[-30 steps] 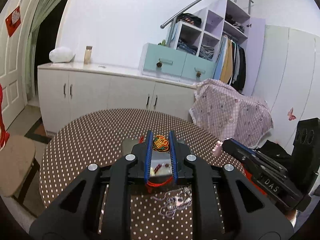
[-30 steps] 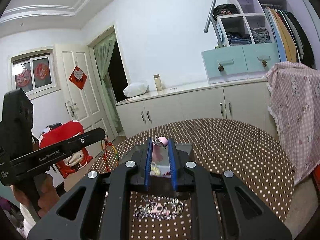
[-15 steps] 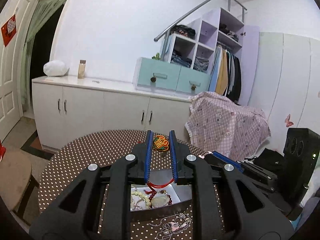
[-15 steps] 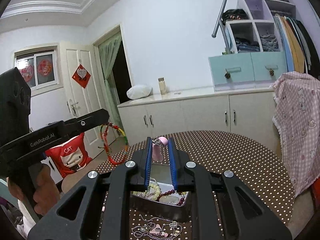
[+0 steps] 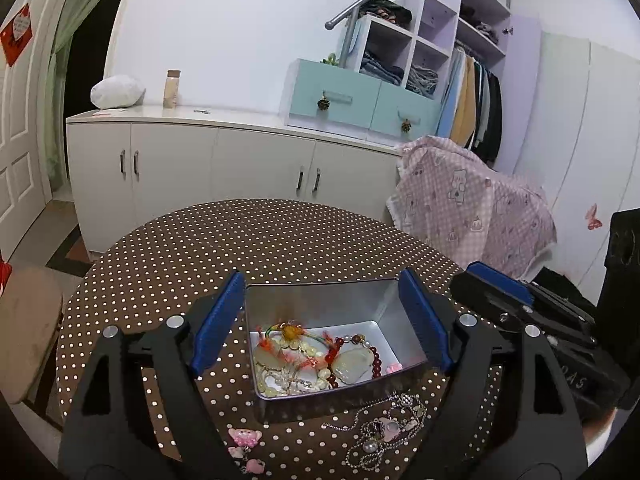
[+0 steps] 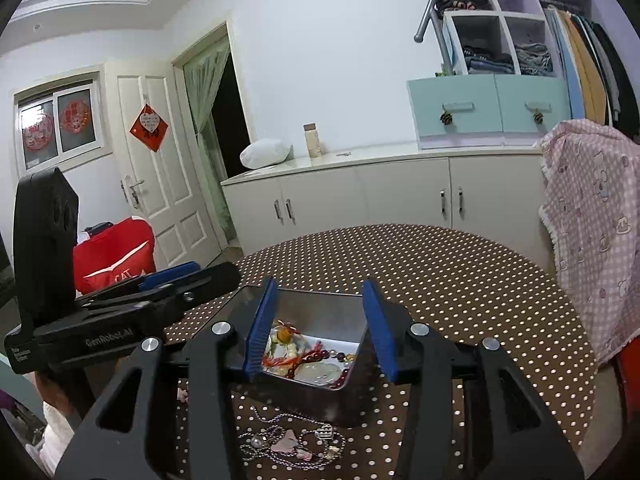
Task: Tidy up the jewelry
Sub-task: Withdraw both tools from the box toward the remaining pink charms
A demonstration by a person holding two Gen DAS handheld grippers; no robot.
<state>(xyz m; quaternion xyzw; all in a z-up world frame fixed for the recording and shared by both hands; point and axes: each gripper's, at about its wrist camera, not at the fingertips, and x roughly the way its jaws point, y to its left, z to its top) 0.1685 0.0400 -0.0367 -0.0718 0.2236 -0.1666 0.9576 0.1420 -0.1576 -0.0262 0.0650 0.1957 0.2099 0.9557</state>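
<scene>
A silver metal tin [image 5: 320, 300] sits on the polka-dot table [image 5: 260, 240] and holds several pieces: a red cord bracelet [image 5: 292, 332], pale beads and a dark red bead string [image 5: 374, 360]. My left gripper [image 5: 322, 316] is open and empty above the tin. My right gripper [image 6: 320, 328] is open and empty over the same tin [image 6: 316, 312]. A silver chain necklace [image 5: 384, 428] lies on the table in front of the tin, also in the right wrist view [image 6: 292, 442]. Pink hair clips [image 5: 244, 440] lie at front left.
A white cabinet [image 5: 224, 160] runs behind the table. A chair draped in pink checked cloth [image 5: 472, 208] stands at the right. A stool [image 5: 28, 328] is at the left. A red bag [image 6: 116, 256] sits by the door.
Both grippers have opened. The red cord bracelet left my left gripper and the pink piece left my right gripper; both now lie in the tin. Both grippers tilted down toward the tin.
</scene>
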